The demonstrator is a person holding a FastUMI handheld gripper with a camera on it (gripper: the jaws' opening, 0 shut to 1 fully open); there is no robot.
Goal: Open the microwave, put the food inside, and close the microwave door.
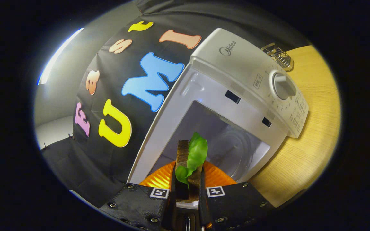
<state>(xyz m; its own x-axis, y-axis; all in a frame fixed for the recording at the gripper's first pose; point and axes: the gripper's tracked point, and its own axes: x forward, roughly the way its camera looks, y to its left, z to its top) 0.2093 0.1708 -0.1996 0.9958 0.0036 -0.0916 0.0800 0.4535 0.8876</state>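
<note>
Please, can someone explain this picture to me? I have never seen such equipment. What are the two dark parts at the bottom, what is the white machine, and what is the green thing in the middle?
The camera rides on a hand-held tool with two fingers, which a person carries; there is no robot arm. It looks forward along the fingers, so they show as the two dark parts at the bottom. The lens is a fisheye, so everything looks bent and tilted.

The white machine is a microwave standing on a wooden table. Its door is already open, and you look into its cavity.

The two fingers are closed on the food: a green leaf with a brown slice, standing on an orange ribbed plate. The food is just in front of the open cavity, not yet clearly inside.

A small wire basket sits on the table beyond the microwave.
</note>
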